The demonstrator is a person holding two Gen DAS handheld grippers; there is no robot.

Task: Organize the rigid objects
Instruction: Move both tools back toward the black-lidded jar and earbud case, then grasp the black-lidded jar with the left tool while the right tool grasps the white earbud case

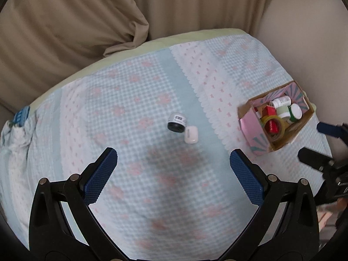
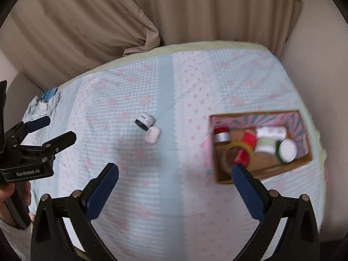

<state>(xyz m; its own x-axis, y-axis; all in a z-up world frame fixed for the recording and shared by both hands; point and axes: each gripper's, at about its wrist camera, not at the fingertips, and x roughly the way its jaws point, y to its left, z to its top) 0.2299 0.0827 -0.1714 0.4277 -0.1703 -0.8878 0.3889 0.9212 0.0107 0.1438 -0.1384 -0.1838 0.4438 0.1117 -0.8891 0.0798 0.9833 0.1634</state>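
Jar and case, the two loose pieces, lie touching each other mid-bed on the checked cover, the small black-based jar on its side with the white case at its 5 o'clock. Box, an open cardboard one with a pink striped lining, sits well apart at their 3 o'clock near the bed's right edge, already packed with tape rolls, a red block and white-capped bottles.

Left gripper hovers above the cover, pointing toward the jar and case at 12 o'clock, its blue fingers spread wide with nothing between them. Right gripper also hangs over the bed with fingers fully apart and empty; its right finger overlaps the box's near corner in the right wrist view, and whether it touches the box I cannot tell.

Box contents blur in the right wrist view, so single items are hard to separate there. Each gripper shows only partly in the other's camera, cut by the frame edge. A person's hand grips the left tool's handle at 9 o'clock in the right view.

Beige curtain hangs behind the bed at 12 o'clock.
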